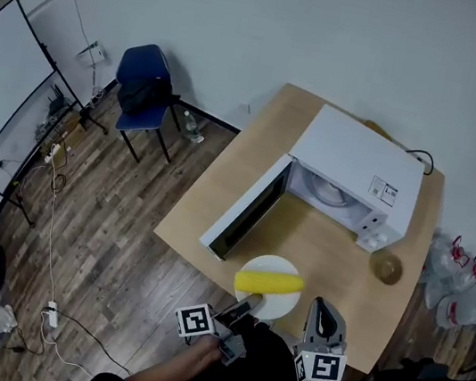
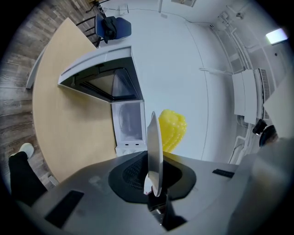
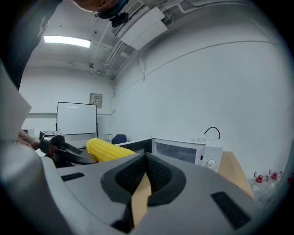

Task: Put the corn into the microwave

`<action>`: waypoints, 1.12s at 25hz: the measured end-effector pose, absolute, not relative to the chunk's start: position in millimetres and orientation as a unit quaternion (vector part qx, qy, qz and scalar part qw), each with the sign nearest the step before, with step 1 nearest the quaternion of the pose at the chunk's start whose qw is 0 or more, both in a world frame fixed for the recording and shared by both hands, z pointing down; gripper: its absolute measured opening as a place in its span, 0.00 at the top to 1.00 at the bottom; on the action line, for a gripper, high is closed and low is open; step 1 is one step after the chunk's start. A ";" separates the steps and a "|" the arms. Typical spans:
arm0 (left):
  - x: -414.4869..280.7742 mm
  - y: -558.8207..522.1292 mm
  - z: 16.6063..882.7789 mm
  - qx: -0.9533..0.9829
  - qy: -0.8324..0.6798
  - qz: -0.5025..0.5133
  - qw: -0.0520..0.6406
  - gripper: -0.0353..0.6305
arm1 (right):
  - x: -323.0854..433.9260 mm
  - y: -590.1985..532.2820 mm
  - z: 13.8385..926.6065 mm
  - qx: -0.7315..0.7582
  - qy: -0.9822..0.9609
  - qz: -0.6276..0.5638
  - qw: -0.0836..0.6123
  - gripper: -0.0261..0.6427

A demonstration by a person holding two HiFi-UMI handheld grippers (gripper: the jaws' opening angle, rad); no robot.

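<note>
My left gripper (image 1: 246,306) is clamped tight on the near rim of a white plate (image 1: 277,307). The corn (image 1: 269,283) lies crosswise on that plate, over the table's near edge. In the left gripper view the plate stands edge-on between the jaws, with the yellow cob against one face of it. My right gripper (image 1: 327,313) is just to the right of the plate and apart from it. Its jaws are together with nothing between them; only a sliver of the table (image 1: 324,245) shows past them.

Just beyond the plate, the microwave (image 1: 360,160) sits toward the table's far right corner. Its door (image 1: 244,206) is swung wide open toward the left edge, and the cavity faces me. A small round brownish thing (image 1: 386,268) sits near the table's right edge, beside the microwave's front corner. Farther off, on the wooden floor past the table's far left corner, a blue chair (image 1: 146,88) stands near the white wall.
</note>
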State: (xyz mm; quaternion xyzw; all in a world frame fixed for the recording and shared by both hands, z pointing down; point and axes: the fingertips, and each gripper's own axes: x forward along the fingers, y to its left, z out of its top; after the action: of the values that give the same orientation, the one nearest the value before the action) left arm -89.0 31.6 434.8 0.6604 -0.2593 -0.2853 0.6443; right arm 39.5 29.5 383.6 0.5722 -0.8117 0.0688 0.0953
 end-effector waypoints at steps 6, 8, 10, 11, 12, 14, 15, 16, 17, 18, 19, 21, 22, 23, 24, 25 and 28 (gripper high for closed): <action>-64.3 -18.6 442.3 0.654 -0.263 -0.280 0.652 0.91 | 64.6 -17.3 387.3 0.575 -0.809 0.078 0.100 0.87; -56.8 -33.8 445.3 0.654 -0.264 -0.278 0.652 0.91 | 71.5 -31.2 389.6 0.575 -0.808 0.080 0.100 0.87; -50.0 -47.9 450.2 0.654 -0.266 -0.273 0.653 0.91 | 77.6 -44.3 392.5 0.576 -0.807 0.084 0.100 0.87; -46.5 -55.0 453.0 0.654 -0.267 -0.271 0.653 0.91 | 80.3 -50.9 394.1 0.576 -0.807 0.085 0.100 0.87; -43.0 -62.1 455.6 0.654 -0.267 -0.270 0.654 0.91 | 82.7 -57.4 396.0 0.576 -0.807 0.086 0.100 0.87; -36.5 -75.7 459.9 0.653 -0.266 -0.269 0.656 0.91 | 86.3 -69.8 401.3 0.576 -0.806 0.090 0.101 0.87; -33.7 -81.7 461.6 0.651 -0.264 -0.269 0.659 0.91 | 87.3 -75.1 404.8 0.576 -0.806 0.094 0.101 0.87; -31.0 -87.3 463.5 0.650 -0.262 -0.268 0.660 0.91 | 88.0 -79.8 408.6 0.575 -0.806 0.098 0.103 0.87; -28.1 -93.1 465.3 0.652 -0.260 -0.267 0.661 0.91 | 89.1 -84.2 412.1 0.574 -0.806 0.102 0.104 0.87; -24.7 -99.2 467.2 0.654 -0.258 -0.265 0.660 0.91 | 90.7 -88.5 415.2 0.574 -0.806 0.104 0.106 0.87; -20.9 -105.4 468.9 0.656 -0.256 -0.264 0.659 0.91 | 92.9 -92.9 417.8 0.573 -0.805 0.106 0.107 0.87; -14.2 -117.6 472.7 0.659 -0.255 -0.264 0.657 0.91 | 96.9 -101.2 422.9 0.572 -0.805 0.110 0.107 0.87; -12.0 -123.5 475.1 0.659 -0.257 -0.264 0.656 0.91 | 98.3 -105.2 425.8 0.571 -0.806 0.112 0.106 0.87; -10.4 -129.4 478.2 0.658 -0.259 -0.264 0.655 0.91 | 99.6 -109.4 428.9 0.570 -0.807 0.115 0.105 0.87; -8.8 -135.4 481.6 0.658 -0.261 -0.264 0.655 0.91 | 101.2 -114.0 432.1 0.569 -0.807 0.117 0.105 0.87; -7.0 -141.3 484.9 0.657 -0.263 -0.265 0.654 0.91 | 103.2 -118.7 435.3 0.569 -0.807 0.119 0.105 0.87; -0.5 -157.9 493.6 0.656 -0.264 -0.269 0.654 0.91 | 110.4 -132.6 442.7 0.571 -0.805 0.120 0.108 0.87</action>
State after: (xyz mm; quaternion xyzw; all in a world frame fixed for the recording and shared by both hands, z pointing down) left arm -0.5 -157.9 493.6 0.6559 -0.2636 -0.2685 0.6544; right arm 110.4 -132.6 442.7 0.5709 -0.8050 0.1195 0.1084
